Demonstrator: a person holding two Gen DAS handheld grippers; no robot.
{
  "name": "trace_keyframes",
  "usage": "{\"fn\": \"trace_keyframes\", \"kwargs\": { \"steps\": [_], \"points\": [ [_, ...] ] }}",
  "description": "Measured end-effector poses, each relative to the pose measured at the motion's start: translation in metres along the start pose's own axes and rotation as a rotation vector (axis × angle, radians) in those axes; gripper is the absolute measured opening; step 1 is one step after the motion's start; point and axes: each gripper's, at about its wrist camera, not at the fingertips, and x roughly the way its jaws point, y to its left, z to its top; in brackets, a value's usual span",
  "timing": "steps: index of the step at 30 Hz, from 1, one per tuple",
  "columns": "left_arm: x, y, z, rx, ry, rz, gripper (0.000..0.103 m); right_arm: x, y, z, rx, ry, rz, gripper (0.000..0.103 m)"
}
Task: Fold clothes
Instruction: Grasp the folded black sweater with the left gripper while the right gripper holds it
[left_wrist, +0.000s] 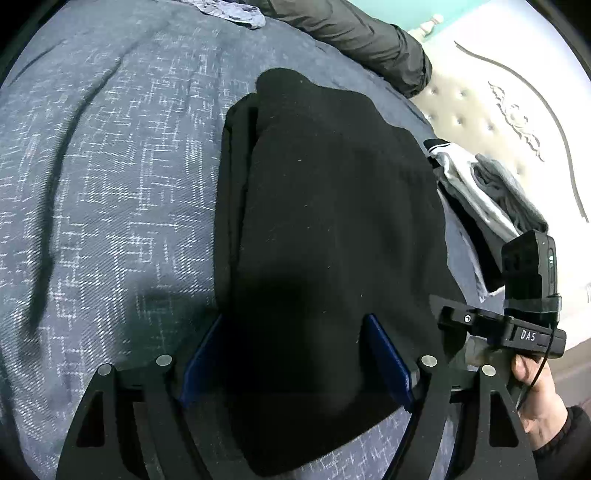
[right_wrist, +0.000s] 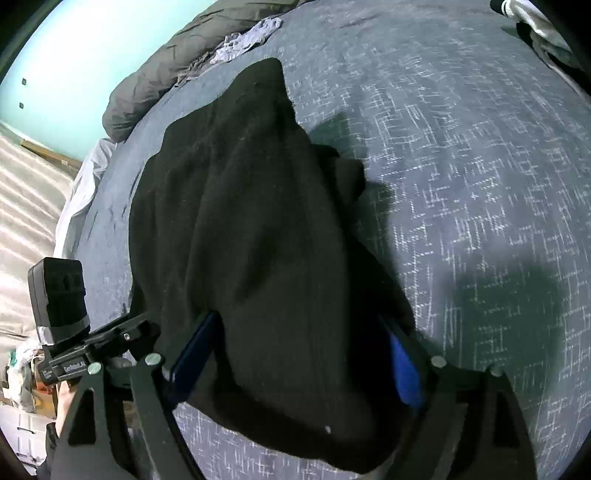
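Observation:
A black garment (left_wrist: 325, 229) lies folded in a long bundle on the blue-grey patterned bedspread (left_wrist: 110, 184). My left gripper (left_wrist: 295, 354) is wide open, its blue pads (left_wrist: 388, 358) straddling the near end of the garment. In the right wrist view the same black garment (right_wrist: 251, 229) lies between the blue pads (right_wrist: 404, 369) of my right gripper (right_wrist: 299, 354), which is open around its near end. The right gripper body (left_wrist: 517, 325) shows at the right edge of the left wrist view, held by a hand.
A dark grey duvet (left_wrist: 354, 33) lies at the far edge of the bed. A pile of grey and white clothes (left_wrist: 480, 195) sits right of the garment. A light lacy item (right_wrist: 251, 37) lies far off. A padded headboard (left_wrist: 517, 110) stands behind.

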Motion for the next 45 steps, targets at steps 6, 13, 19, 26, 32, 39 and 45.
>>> {"fn": "trace_keyframes", "kwargs": {
  "steps": [6, 13, 19, 26, 32, 39, 45],
  "points": [
    [0.006, -0.005, 0.002, 0.024, -0.008, 0.018, 0.078, 0.002, 0.01, 0.001, -0.071, -0.004, -0.036, 0.072],
    [0.011, -0.005, 0.007, 0.033, -0.011, 0.007, 0.072, 0.008, 0.014, -0.001, -0.097, -0.01, -0.018, 0.061],
    [0.015, -0.005, 0.009, 0.047, -0.016, 0.01, 0.073, 0.015, 0.021, 0.0, -0.106, -0.026, -0.038, 0.064],
    [0.01, -0.007, 0.009, 0.094, -0.024, 0.011, 0.065, 0.01, 0.023, 0.0, -0.15, -0.037, -0.011, 0.048],
    [0.013, 0.007, 0.011, 0.079, -0.011, -0.018, 0.067, 0.023, 0.019, 0.002, -0.114, -0.022, 0.001, 0.057],
    [-0.003, -0.001, 0.008, 0.135, -0.057, 0.001, 0.051, 0.006, 0.023, -0.011, -0.151, -0.084, 0.001, 0.043],
    [-0.02, -0.014, 0.013, 0.166, -0.093, -0.006, 0.045, -0.014, 0.033, -0.01, -0.191, -0.12, 0.007, 0.038]
  ]
}}
